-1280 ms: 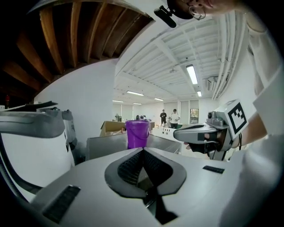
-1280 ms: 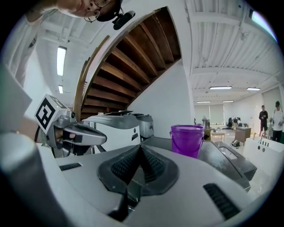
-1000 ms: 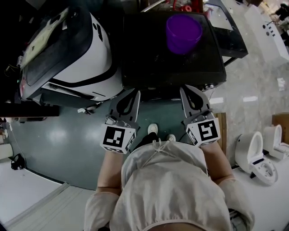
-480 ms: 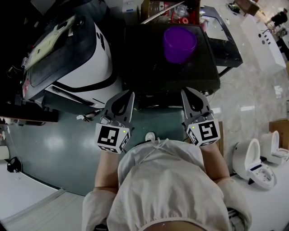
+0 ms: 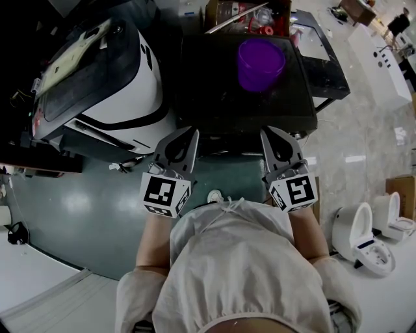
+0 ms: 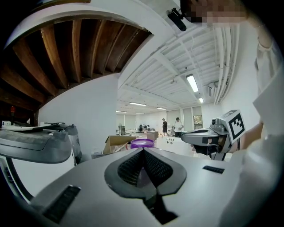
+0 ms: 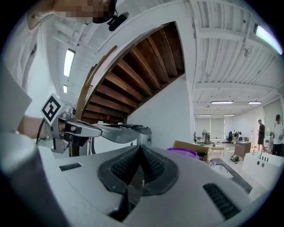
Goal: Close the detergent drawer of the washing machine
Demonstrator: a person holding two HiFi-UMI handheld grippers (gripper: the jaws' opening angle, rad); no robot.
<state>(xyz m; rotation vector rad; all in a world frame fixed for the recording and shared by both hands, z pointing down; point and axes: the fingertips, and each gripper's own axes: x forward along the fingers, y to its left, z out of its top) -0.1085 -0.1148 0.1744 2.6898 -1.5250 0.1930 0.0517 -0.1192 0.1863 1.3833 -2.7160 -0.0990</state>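
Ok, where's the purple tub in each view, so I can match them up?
Head view: purple tub upper centre-right, on the dark machine.
Left gripper view: its rim at centre, just above the fingers.
Right gripper view: its rim right of centre.
Shared landmark: the cardboard box beside the tub.

I see a glossy dark green floor (image 5: 84, 195) beneath the left hand-held gripper (image 5: 190, 134). To the right of the right hand-held gripper (image 5: 266, 132) the floor turns to pale stone tile (image 5: 364, 123), where white toilets (image 5: 356, 233) stand. Above the left one run dark wooden beams (image 6: 66, 57). Ahead of it are a white wall (image 6: 88, 111), ceiling strip lights (image 6: 192, 83) and far windows (image 7: 242, 119).
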